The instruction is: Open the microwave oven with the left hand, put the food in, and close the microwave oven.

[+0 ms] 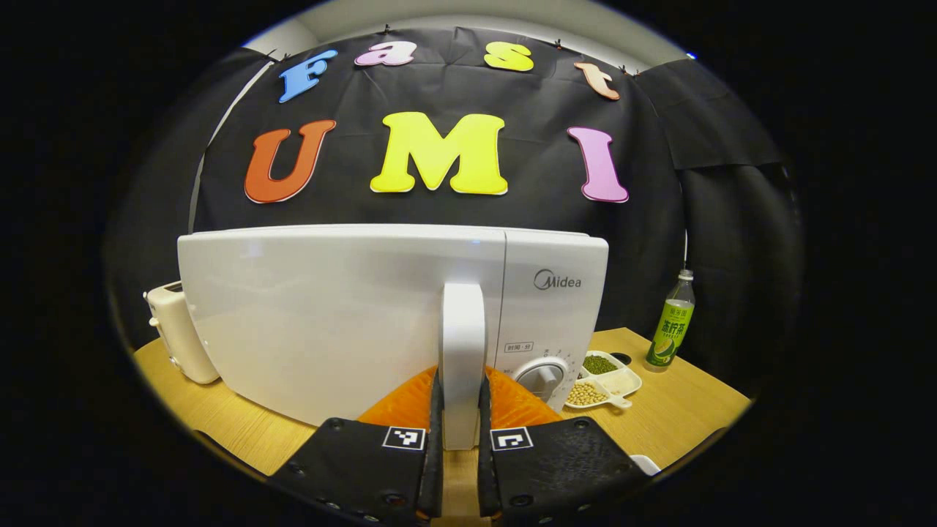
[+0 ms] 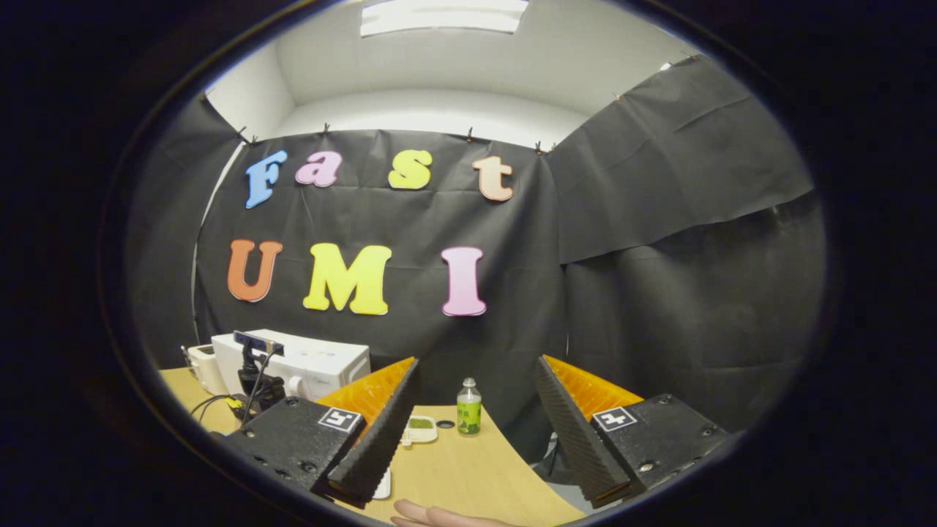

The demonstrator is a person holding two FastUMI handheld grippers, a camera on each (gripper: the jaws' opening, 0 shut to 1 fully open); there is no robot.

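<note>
The microwave oven (image 1: 381, 315) spans the middle of the left gripper view, a glossy white box standing on the wooden table (image 1: 681, 417), and it appears again small at the lower left of the right gripper view. Its door (image 1: 329, 322) sits flush with the control panel, so it looks shut; the opening step seems just begun, and loading the food and closing up are all left to do. The door face is plain and reflective, with nothing of the inside to be seen. The tall white door handle (image 1: 462, 359) runs down the centre toward the bottom of the frame, and the left gripper (image 1: 461, 432) is clamped on its lower part, one finger pressed against each side. A pull from this hold should swing the door out. To the right of the handle, the control dial (image 1: 540, 377) sits on the panel. At the lower right, beside the oven, lies a divided dish of beans (image 1: 604, 380), probably the food to go in, and a green bottle (image 1: 670, 333) stands beyond it. A toaster (image 1: 179, 333) stands at the oven's left. The right gripper (image 2: 472, 432) hangs above the table with its jaws wide apart and nothing between them.
</note>
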